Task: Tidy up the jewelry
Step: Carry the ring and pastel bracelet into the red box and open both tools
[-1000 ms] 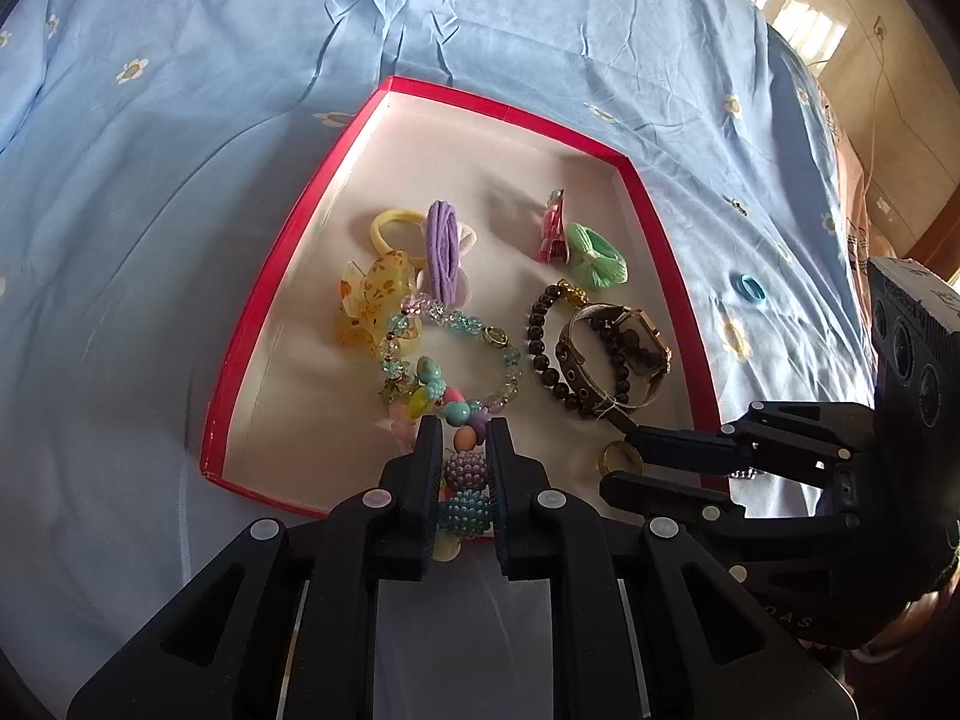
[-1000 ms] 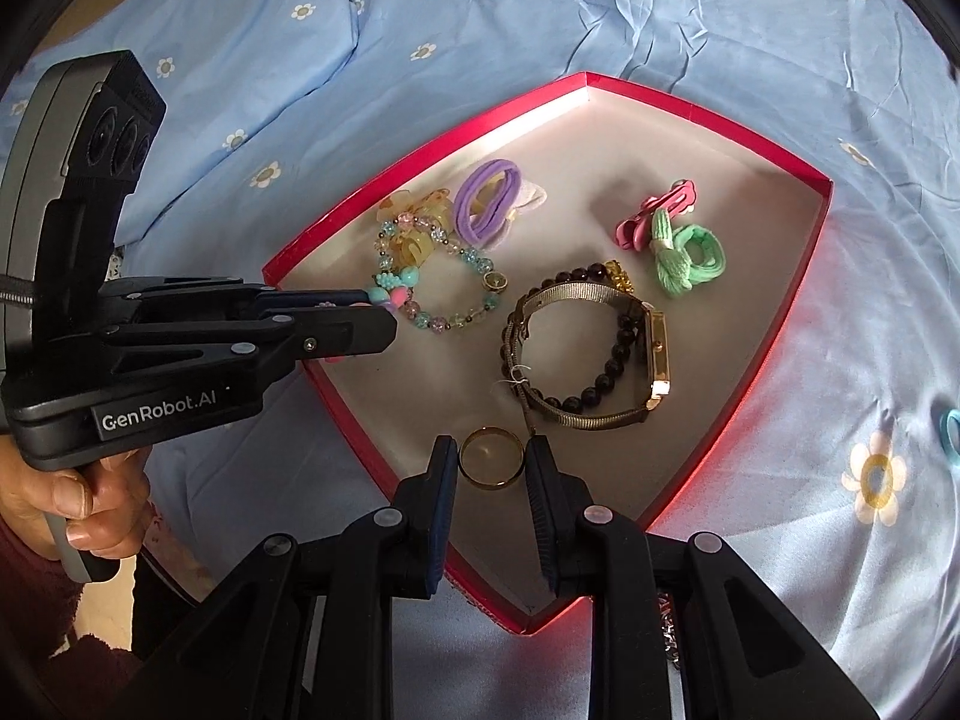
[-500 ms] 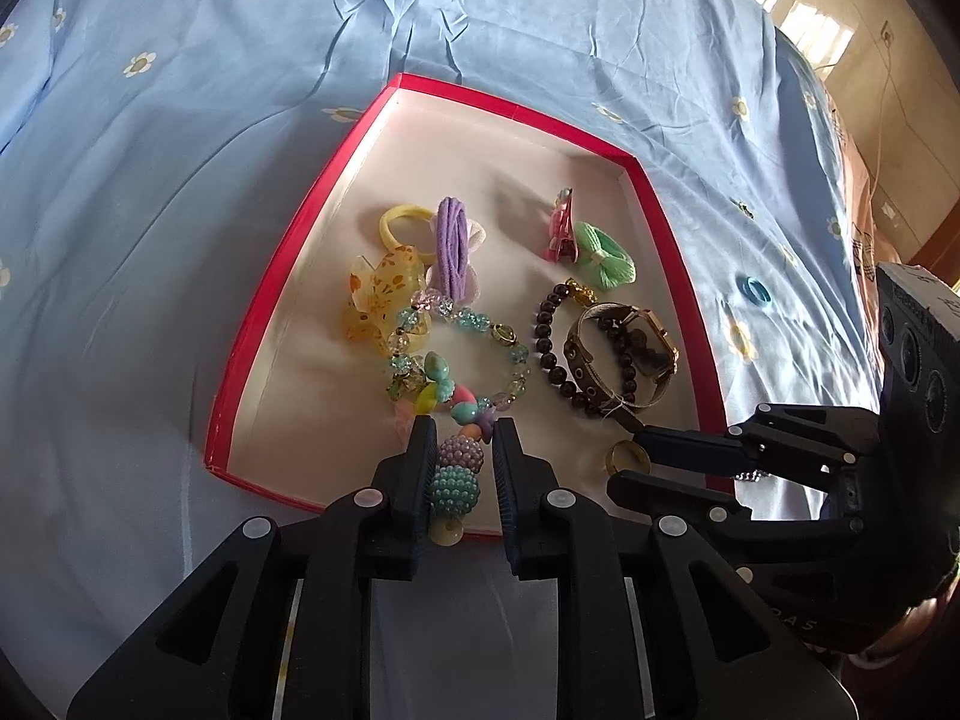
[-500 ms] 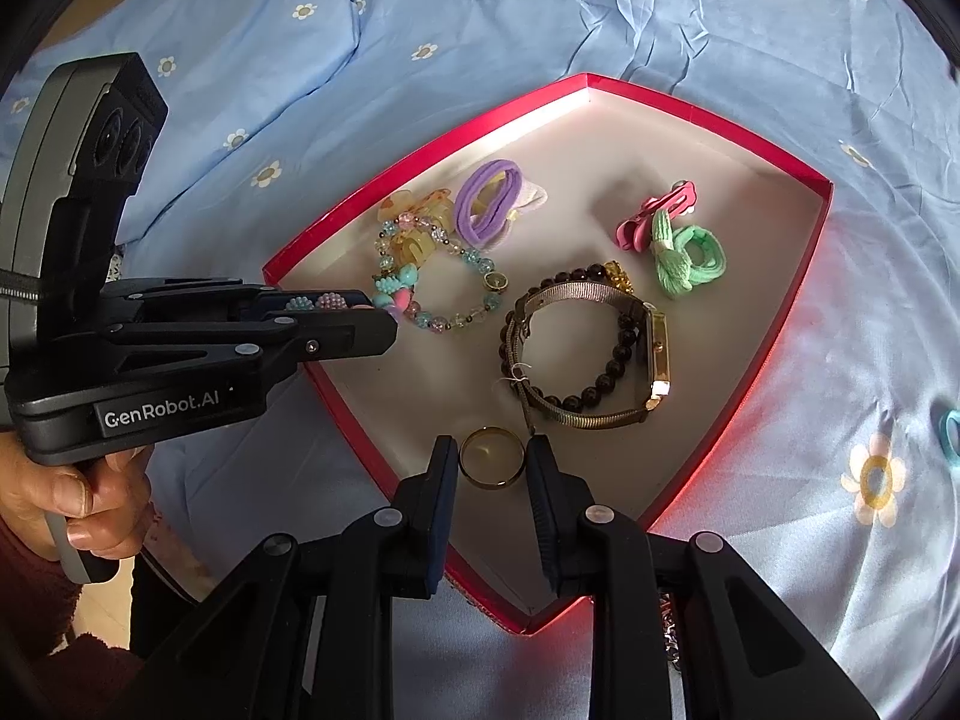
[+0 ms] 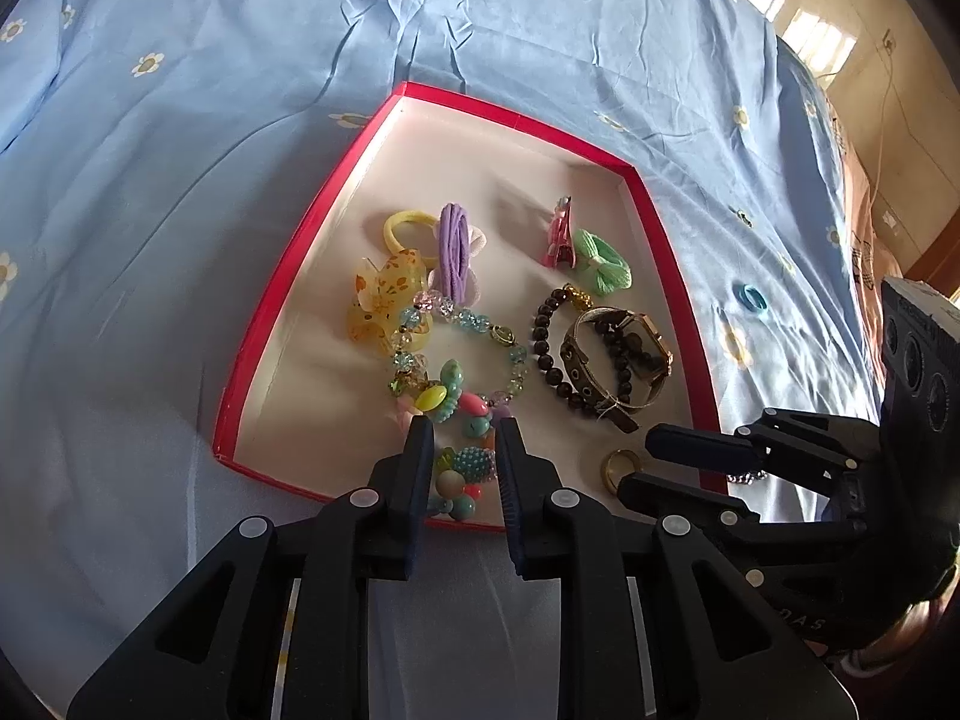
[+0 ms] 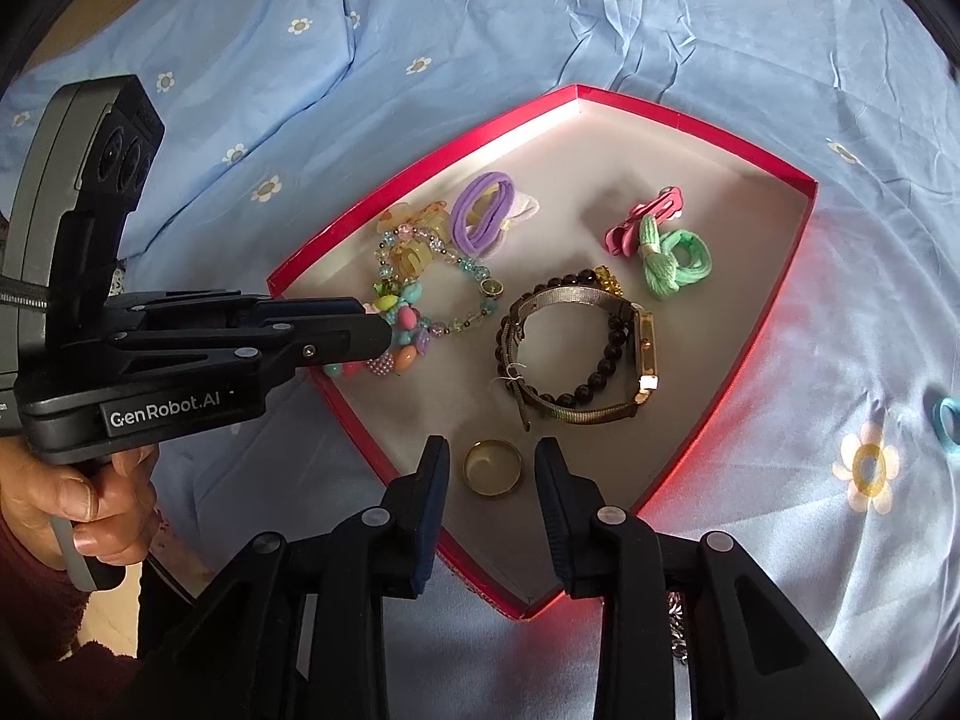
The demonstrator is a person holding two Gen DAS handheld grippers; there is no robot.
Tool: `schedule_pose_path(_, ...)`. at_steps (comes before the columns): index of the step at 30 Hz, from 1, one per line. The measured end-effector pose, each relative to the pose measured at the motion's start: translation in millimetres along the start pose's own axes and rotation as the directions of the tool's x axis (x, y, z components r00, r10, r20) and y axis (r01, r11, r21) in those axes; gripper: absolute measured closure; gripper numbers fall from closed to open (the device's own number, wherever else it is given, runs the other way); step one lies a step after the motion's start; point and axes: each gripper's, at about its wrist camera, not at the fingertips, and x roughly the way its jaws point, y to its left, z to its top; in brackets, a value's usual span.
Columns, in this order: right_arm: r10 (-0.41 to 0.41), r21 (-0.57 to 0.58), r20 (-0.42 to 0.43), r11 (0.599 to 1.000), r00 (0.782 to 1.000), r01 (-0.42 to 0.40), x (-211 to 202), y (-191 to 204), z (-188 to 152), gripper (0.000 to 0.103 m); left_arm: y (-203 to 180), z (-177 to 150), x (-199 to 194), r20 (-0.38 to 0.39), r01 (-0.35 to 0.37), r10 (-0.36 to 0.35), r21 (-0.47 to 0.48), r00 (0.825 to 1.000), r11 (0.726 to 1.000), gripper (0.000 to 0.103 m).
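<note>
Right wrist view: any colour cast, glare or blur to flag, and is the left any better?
Right wrist view: red tint spills off the red cardboard tray onto the blue floral bedsheet; sharp otherwise. Left wrist view: blown-out window light at upper right; fisheye bends the tray edges.

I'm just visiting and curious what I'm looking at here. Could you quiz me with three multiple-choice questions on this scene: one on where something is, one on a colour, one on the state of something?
1. Where does the gold ring lie?
A. On the blue bedsheet outside the box
B. Inside the red box, near its closest corner
C. Around the watch

2. What colour is the bow-shaped hair tie beside the pink clip?
A. Green
B. Orange
C. Black

3. How does the right gripper stand?
A. Shut on the ring
B. Shut on the watch
C. Open, one finger each side of the ring

Answers: 1 B, it rests on the box floor. 2 A, it is mint green. 3 C, gaps show between ring and fingers.
</note>
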Motion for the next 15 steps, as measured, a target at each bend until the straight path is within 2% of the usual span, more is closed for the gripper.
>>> schedule_pose_path(5, -0.016, 0.005, 0.038, 1.000, 0.999, 0.016, -11.6, -0.5, -7.1, 0.071, -1.5, -2.9, -6.2, 0.015, -0.003, 0.003, -0.008, 1.000, 1.000, 0.080)
schedule_pose_path(8, -0.034, 0.003, 0.073, 0.999, 0.997, 0.034, -19.8, 1.2, -11.6, 0.062, -2.4, -5.1, -10.7, 0.031, 0.002, -0.001, -0.019, 1.000, 1.000, 0.071)
schedule_pose_path(15, -0.068, 0.040, 0.176, 0.997, 0.982, 0.062, -39.1, -1.7, -24.4, 0.060, -5.0, -10.4, -22.1, 0.082, 0.012, -0.007, -0.057, 0.997, 0.998, 0.054)
